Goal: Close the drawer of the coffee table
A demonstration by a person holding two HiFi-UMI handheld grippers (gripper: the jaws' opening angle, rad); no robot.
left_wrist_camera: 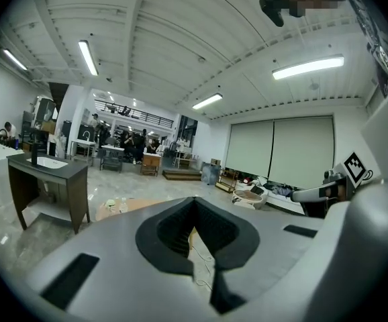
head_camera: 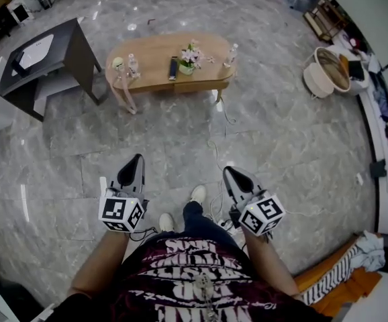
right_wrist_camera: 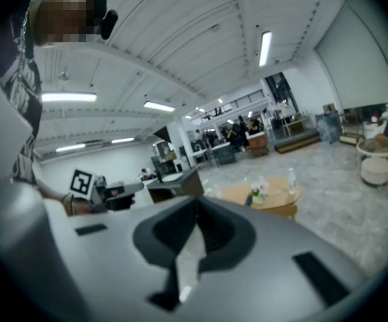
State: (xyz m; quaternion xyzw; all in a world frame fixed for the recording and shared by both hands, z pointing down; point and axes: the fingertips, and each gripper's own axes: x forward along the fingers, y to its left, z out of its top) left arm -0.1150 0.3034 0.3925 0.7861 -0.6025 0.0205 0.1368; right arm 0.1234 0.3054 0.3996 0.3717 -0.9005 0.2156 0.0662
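Wooden oval coffee table (head_camera: 150, 54) stands on glossy grey marbled floor (head_camera: 281, 146).

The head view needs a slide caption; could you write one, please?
Left gripper and right gripper, both shut and empty, held out toward the wooden coffee table.

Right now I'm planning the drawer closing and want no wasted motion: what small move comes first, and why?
Probably a step toward the wooden coffee table: it stands well across the floor from the left gripper and right gripper, both shut and empty, so it looks out of reach.
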